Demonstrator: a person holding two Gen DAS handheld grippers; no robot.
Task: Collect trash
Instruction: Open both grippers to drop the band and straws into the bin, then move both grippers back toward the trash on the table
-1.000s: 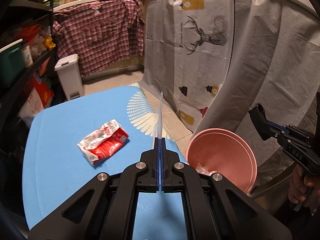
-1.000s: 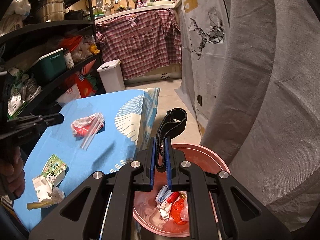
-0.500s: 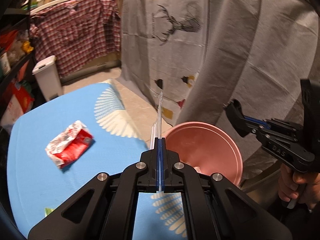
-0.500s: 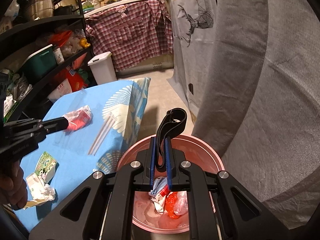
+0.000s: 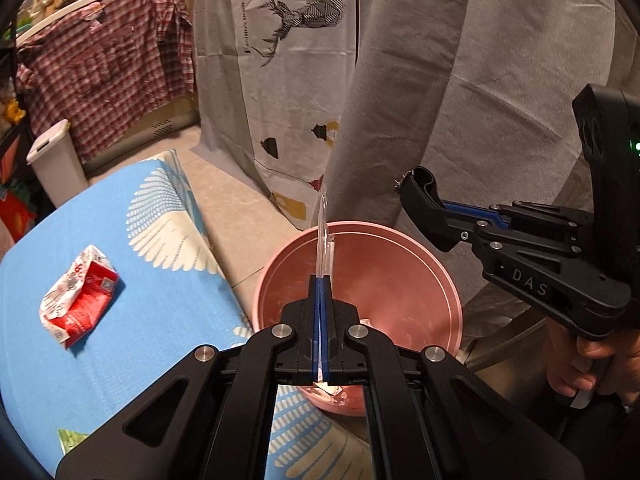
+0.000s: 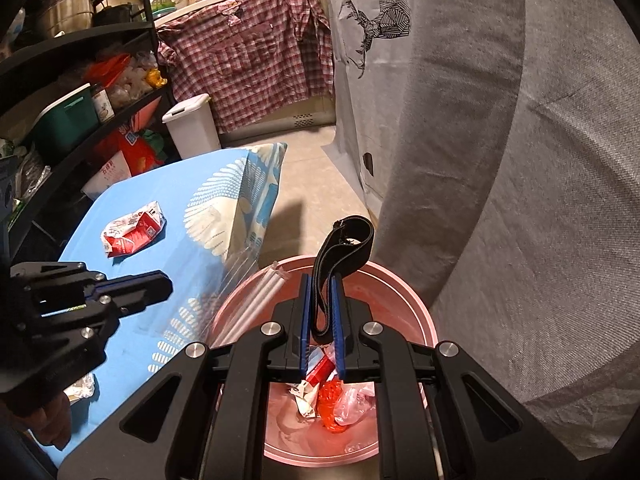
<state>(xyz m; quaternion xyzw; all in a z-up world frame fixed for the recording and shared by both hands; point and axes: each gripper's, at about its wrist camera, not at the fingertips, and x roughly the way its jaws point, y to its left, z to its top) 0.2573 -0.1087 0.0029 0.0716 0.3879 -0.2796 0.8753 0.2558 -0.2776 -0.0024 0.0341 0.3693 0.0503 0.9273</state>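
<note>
**Straw packet over the bin**

Left tongs (image 5: 321, 280) pressed together on a clear straw packet (image 5: 323, 236); its long axis runs straight ahead, over the pink bin (image 5: 448, 280). Right tongs (image 6: 320, 280) pinch a black strap (image 6: 344, 256), also above it. Red carton (image 5: 78, 300) lies on the blue surface (image 5: 168, 280), nearer the left.

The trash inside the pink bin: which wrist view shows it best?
The right wrist view: it looks down into the pink bin, showing the trash on its bottom. The left wrist view shows mostly the bin's rim; its own fingers block the contents.
</note>
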